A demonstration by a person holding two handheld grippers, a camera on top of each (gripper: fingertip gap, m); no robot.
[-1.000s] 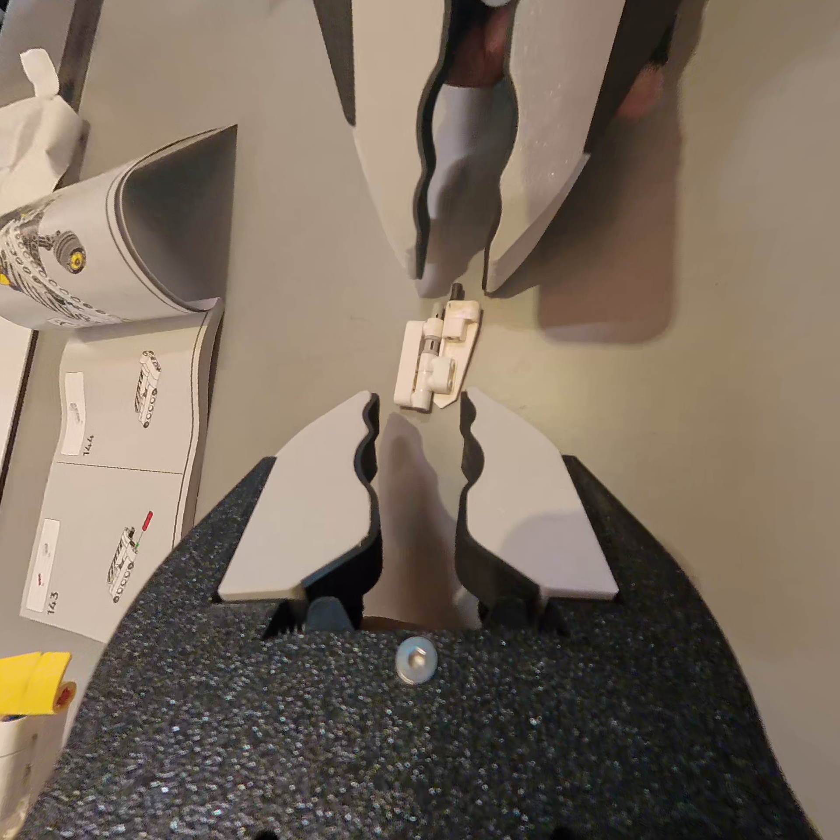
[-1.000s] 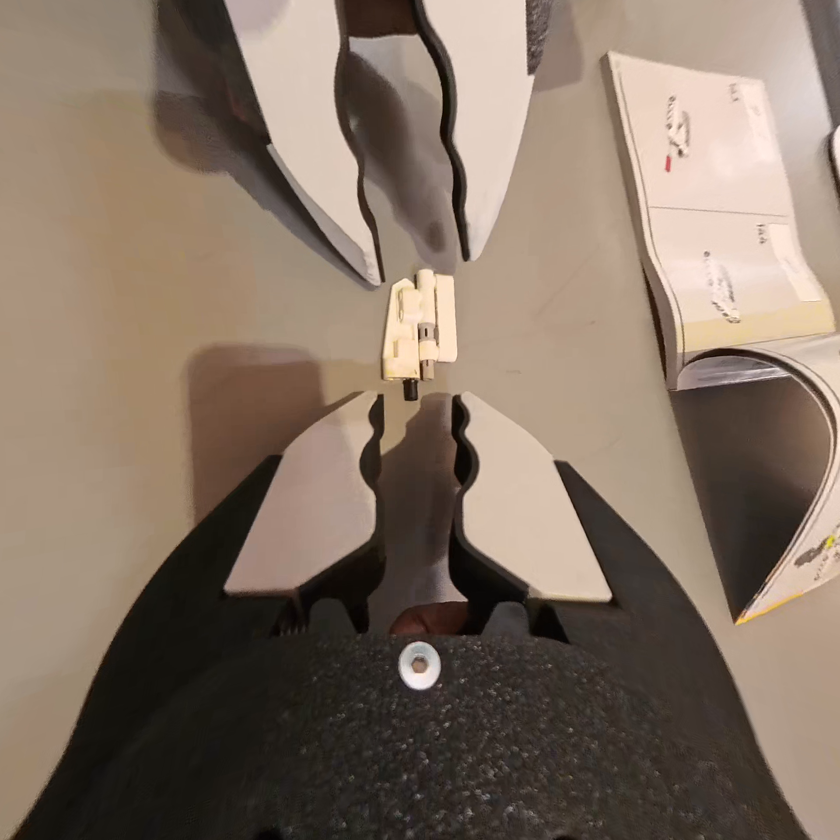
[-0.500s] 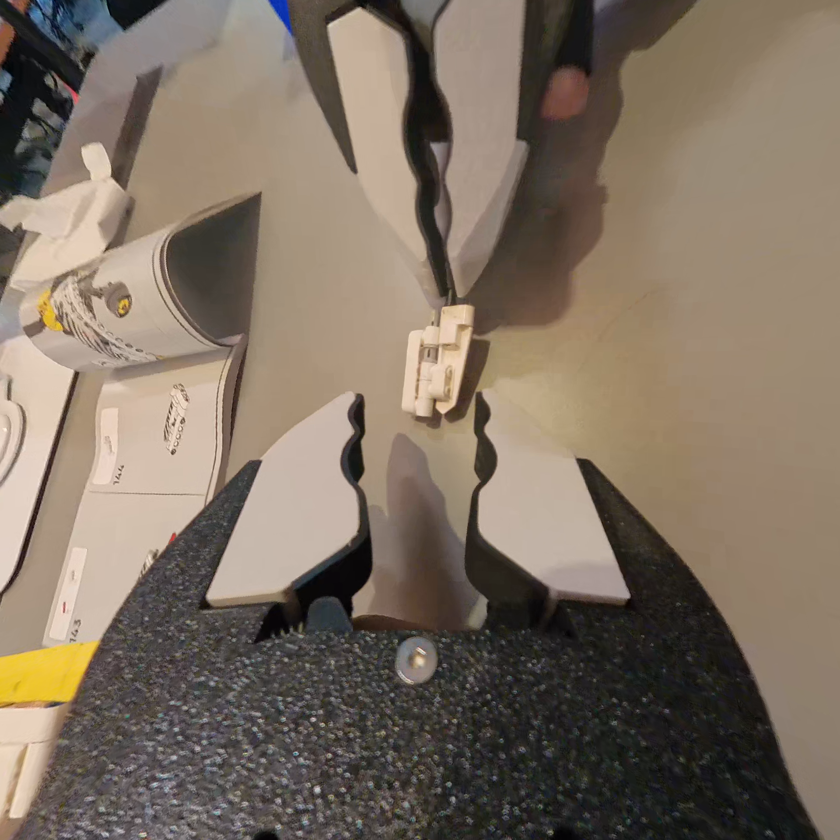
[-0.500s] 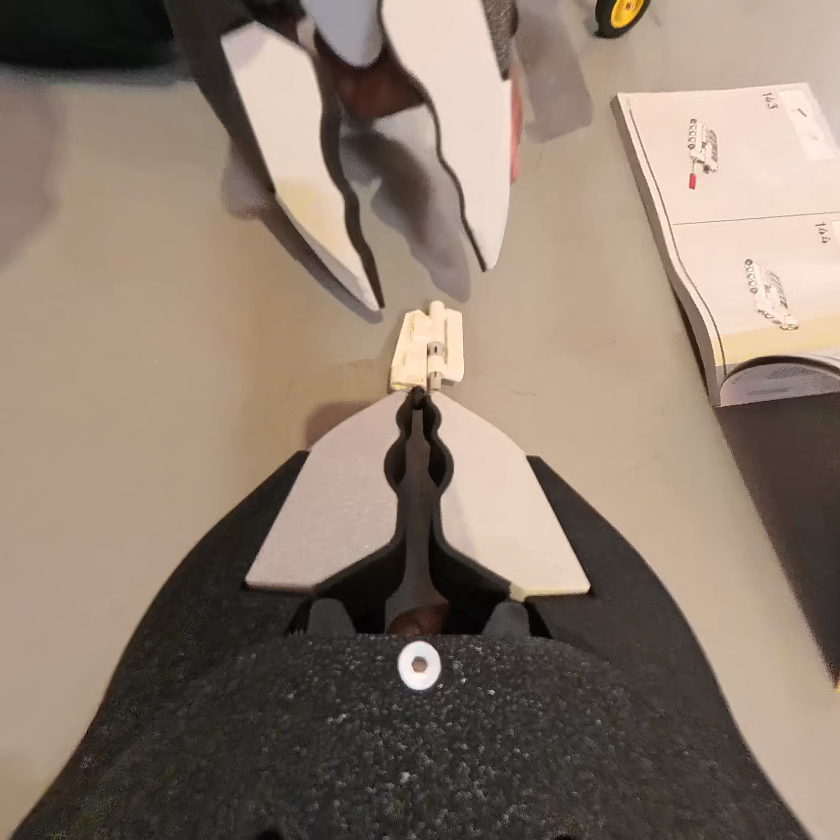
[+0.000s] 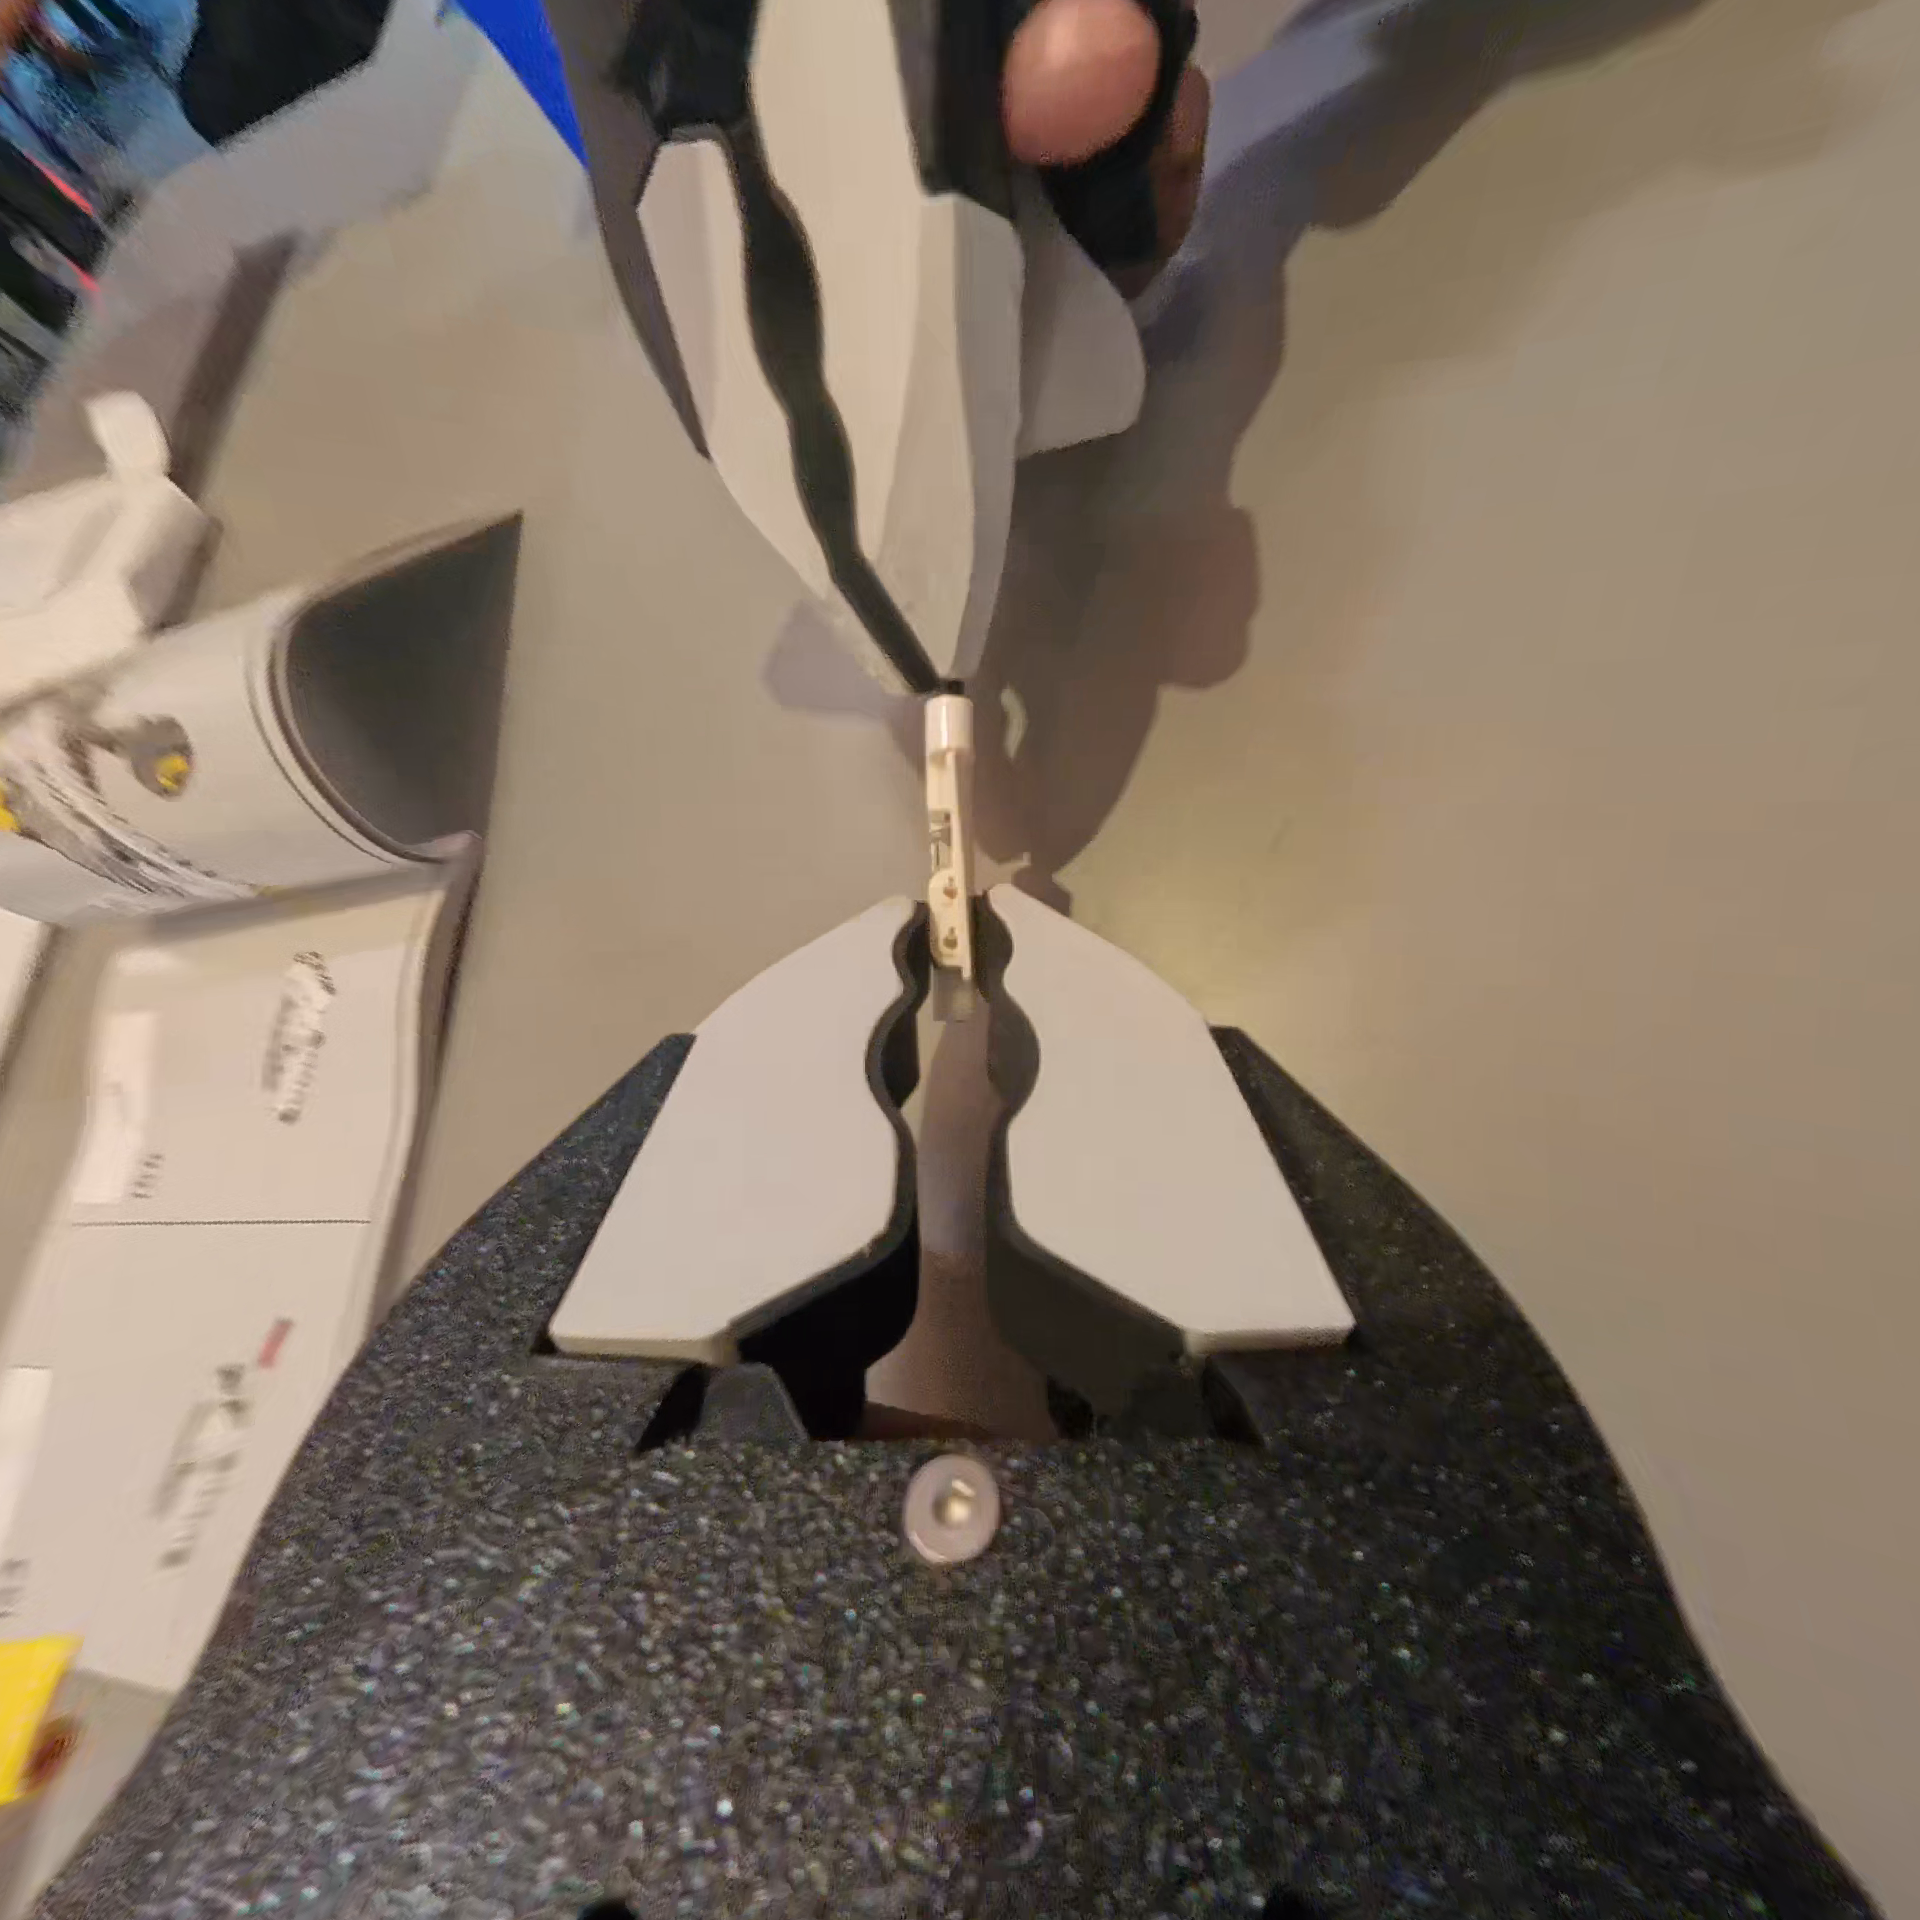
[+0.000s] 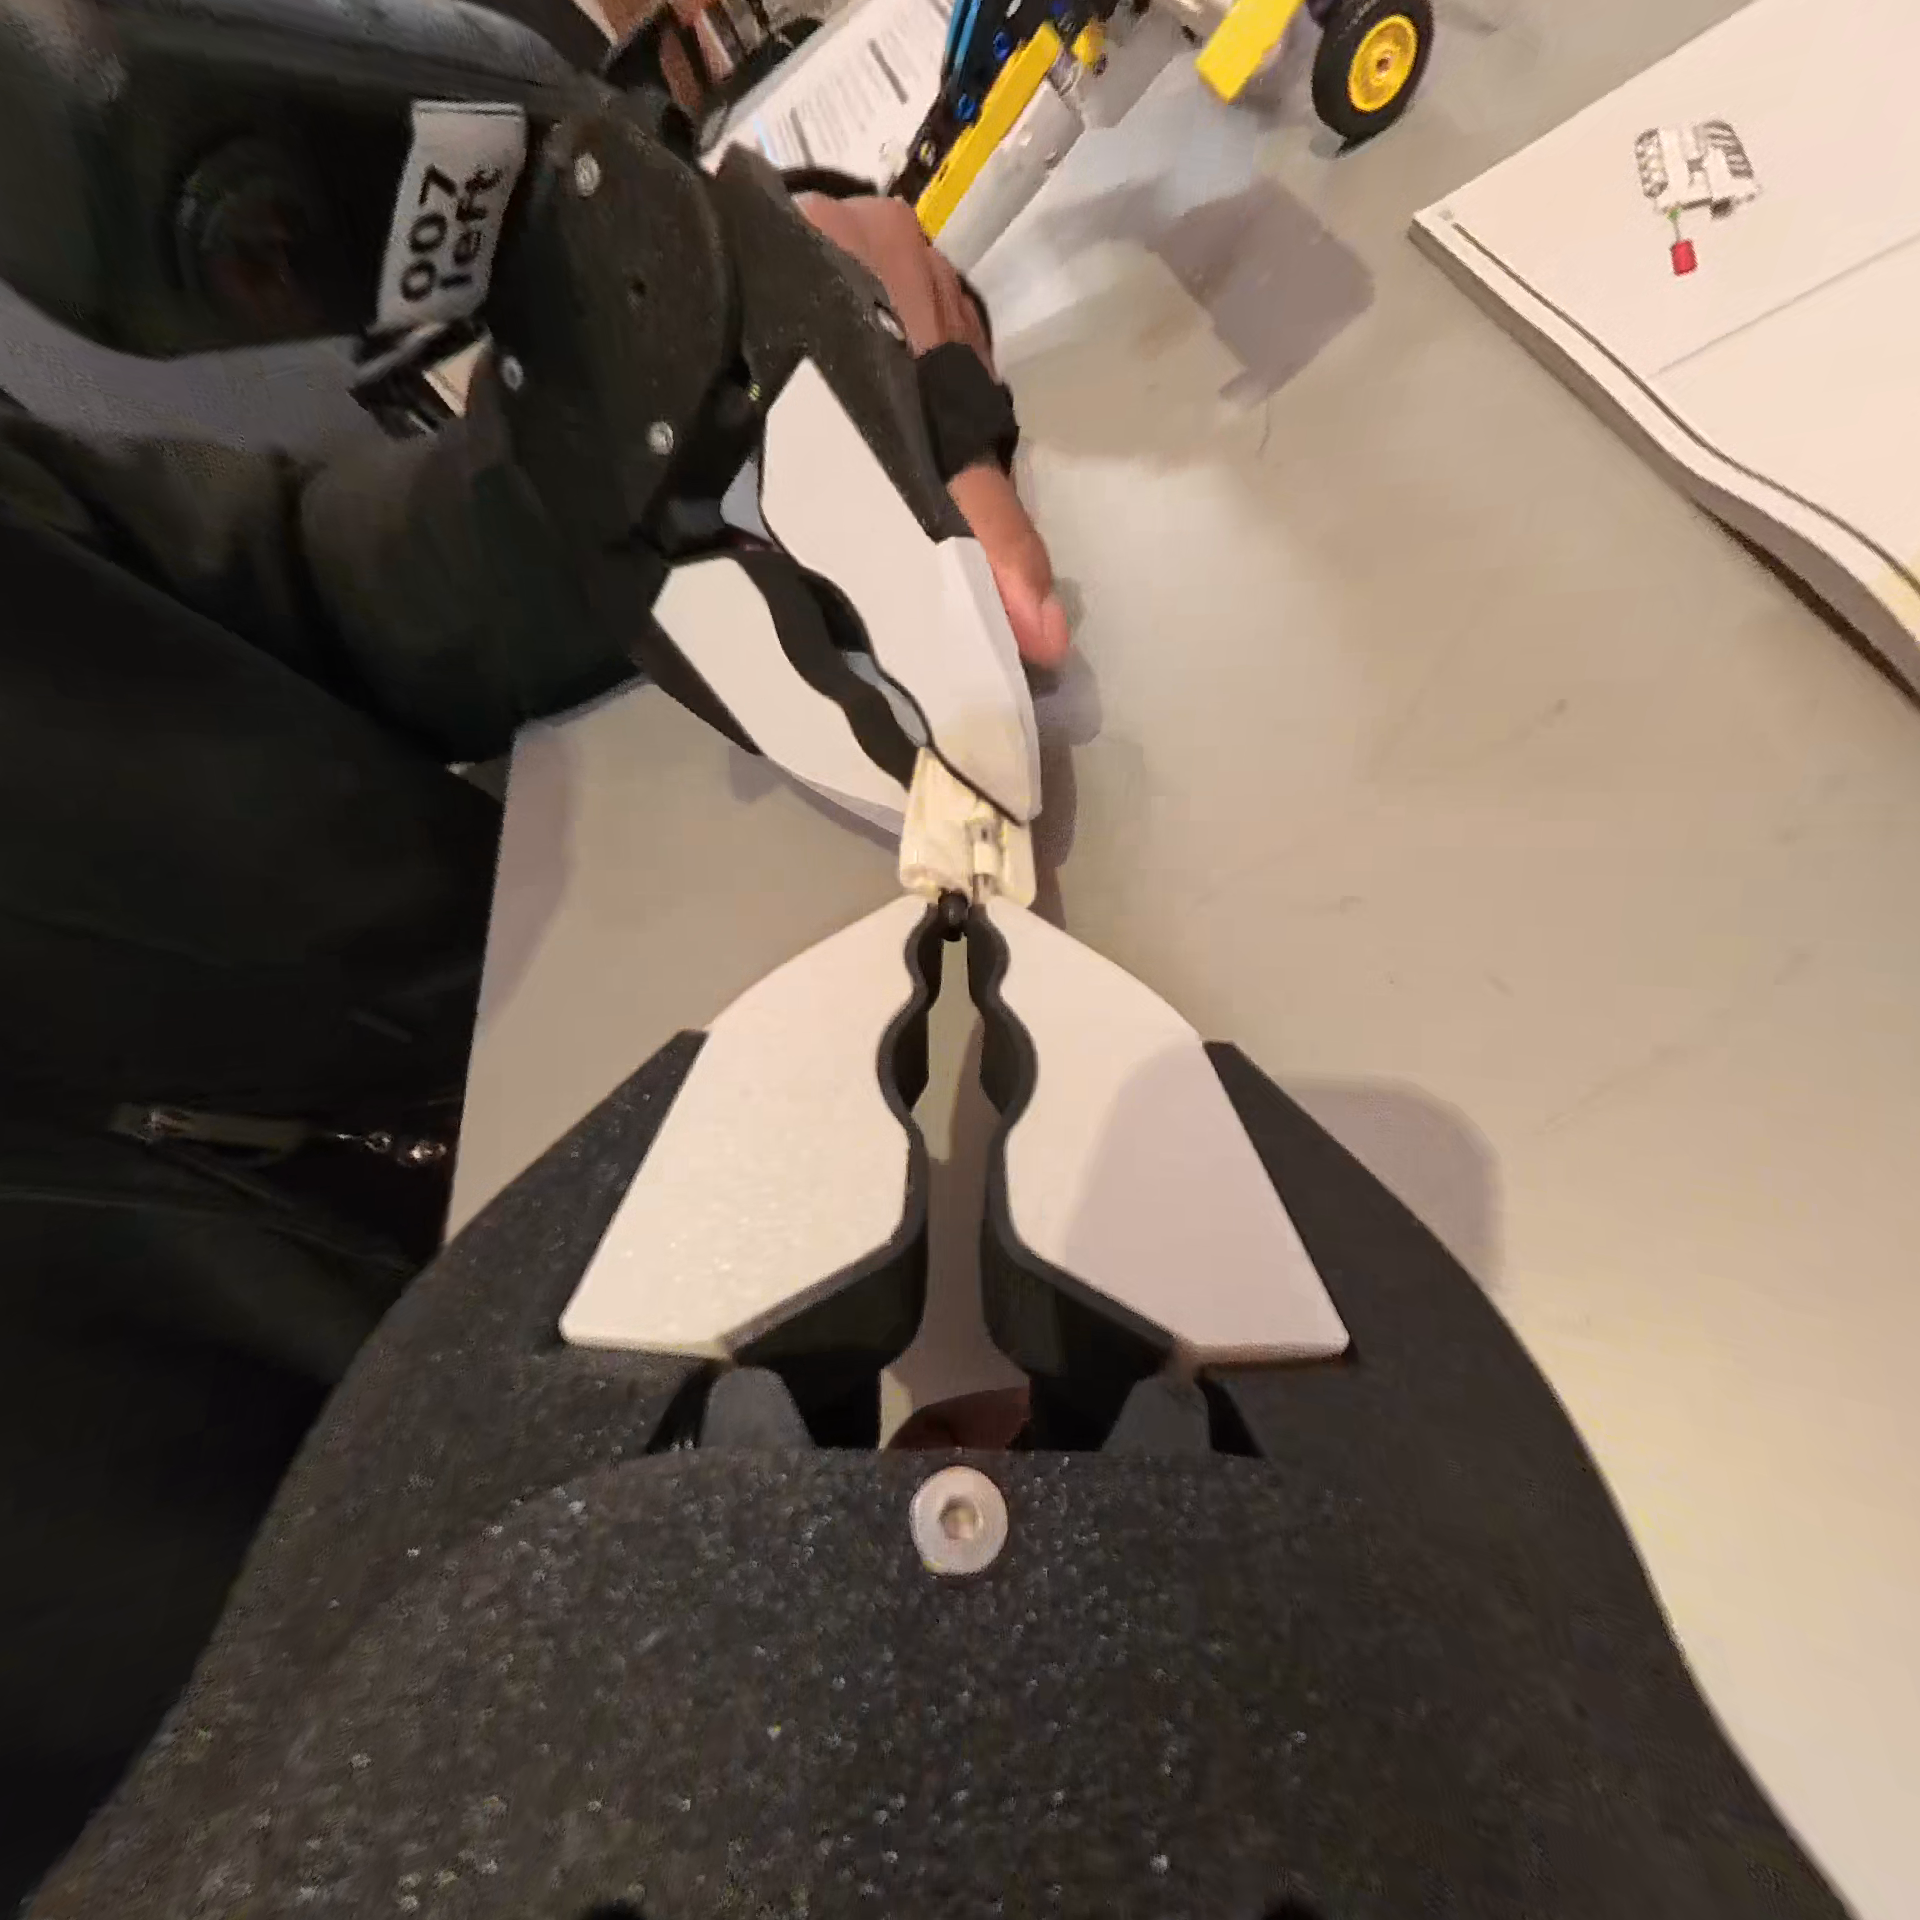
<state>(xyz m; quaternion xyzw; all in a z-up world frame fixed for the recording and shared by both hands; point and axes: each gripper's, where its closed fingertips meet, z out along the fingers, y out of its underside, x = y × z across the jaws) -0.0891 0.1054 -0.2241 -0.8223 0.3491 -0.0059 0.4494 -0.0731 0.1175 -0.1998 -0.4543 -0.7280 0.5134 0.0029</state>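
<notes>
Left wrist view: at far left we see the open booklet (image 5: 208, 1091) lying on the table (image 5: 1558, 935), blurred, with its upper pages curled over.

At centre, the left gripper (image 5: 951, 925) has its jaws drawn in narrow, both pads pressed on the near end of the white part (image 5: 948, 790). A second ago these jaws stood wide and the part lay flat on the table between the two tools. The part is now turned on edge and spans from one tool to the other. Its shadow falls to the right of it, so we judge it is clear of the table.

At its far end, the right gripper (image 5: 935, 675) meets it tip to tip.

Right wrist view: at left is dark clothing, then the left gripper clamped on the part's far end. At centre, the right gripper's jaws are nearly closed, nipping the black pin (image 6: 951, 920) that sticks out of the part. These jaws were wide a second ago and had already closed half a second ago.

At right, the booklet lies well apart. A yellow-wheeled model (image 6: 1340, 52) stands beyond.
</notes>
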